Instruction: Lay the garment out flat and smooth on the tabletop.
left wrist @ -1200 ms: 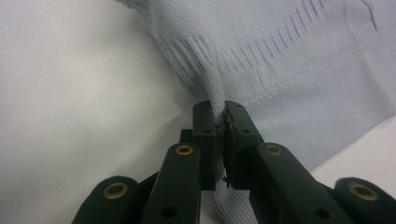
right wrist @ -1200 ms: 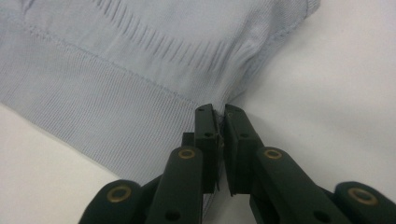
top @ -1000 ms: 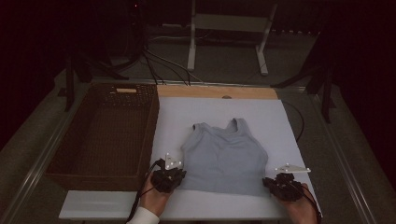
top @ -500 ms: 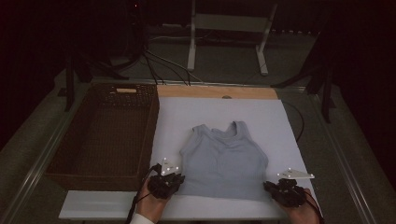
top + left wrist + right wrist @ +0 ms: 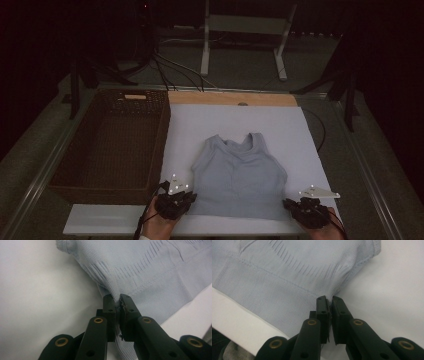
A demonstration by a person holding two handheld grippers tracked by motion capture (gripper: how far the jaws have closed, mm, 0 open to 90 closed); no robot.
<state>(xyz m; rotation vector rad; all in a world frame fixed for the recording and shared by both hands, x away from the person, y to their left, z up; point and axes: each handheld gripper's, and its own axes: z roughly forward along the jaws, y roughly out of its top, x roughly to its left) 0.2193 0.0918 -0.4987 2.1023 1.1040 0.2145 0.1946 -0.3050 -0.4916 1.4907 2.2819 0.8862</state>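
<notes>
A pale blue knit tank top (image 5: 237,180) lies flat at the lower centre of the white board (image 5: 225,120). The left gripper (image 5: 187,199) and the right gripper (image 5: 289,204) each pinch a bottom corner of it, jaws closed on the fabric.

Tank top (image 5: 155,270) cut off by frame edges – hem pinched inside tongs

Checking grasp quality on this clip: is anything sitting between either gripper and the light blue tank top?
Nothing visible. The left gripper and the right gripper are each shut directly on a bottom corner of the tank top, which lies on the white board.
</notes>
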